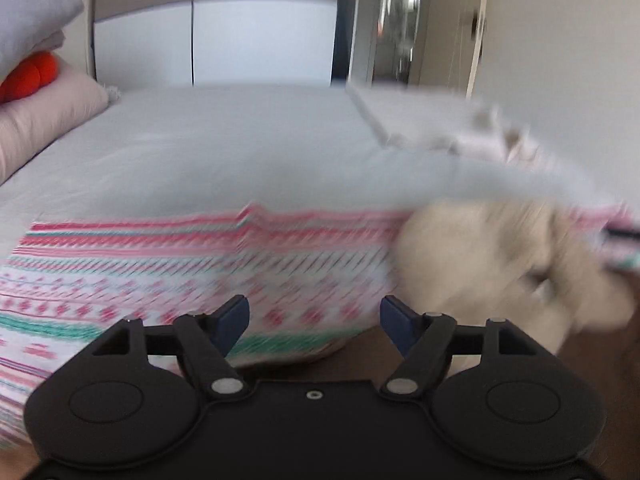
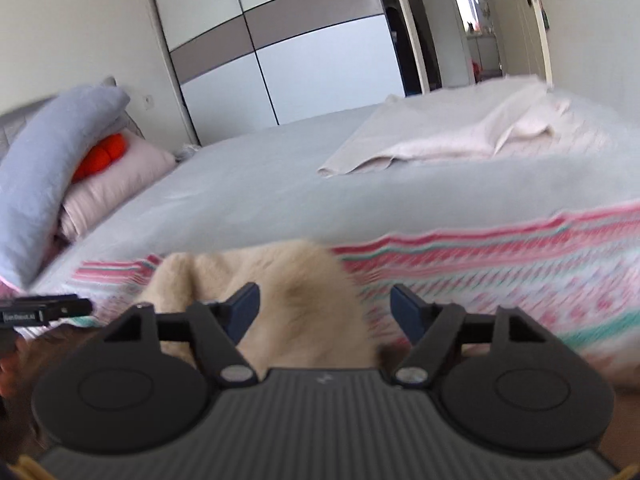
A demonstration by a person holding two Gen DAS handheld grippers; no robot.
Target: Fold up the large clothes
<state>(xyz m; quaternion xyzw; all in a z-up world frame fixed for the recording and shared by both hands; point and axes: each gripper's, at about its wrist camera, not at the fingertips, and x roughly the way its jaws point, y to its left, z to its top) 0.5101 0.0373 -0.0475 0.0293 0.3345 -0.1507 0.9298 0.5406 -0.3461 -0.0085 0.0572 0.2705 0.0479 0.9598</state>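
Observation:
A cream fluffy garment (image 2: 296,288) lies draped over the near edge of the bed, on a pink, green and white patterned blanket (image 2: 500,264). My right gripper (image 2: 325,306) is open; the fluffy cloth shows in the gap between its blue pads (image 2: 246,306), and neither pad presses on it. In the left wrist view the same garment (image 1: 500,264) is a blur to the right of my left gripper (image 1: 315,316). That gripper is open too, with only the patterned blanket (image 1: 140,272) behind its jaws.
The bed has a grey sheet (image 2: 280,192). A pale folded cloth (image 2: 440,136) lies at its far right. Pillows (image 2: 48,160) and an orange cushion (image 2: 104,154) are stacked at the left. A wardrobe (image 2: 300,60) stands behind. A black tool part (image 2: 44,310) enters from the left.

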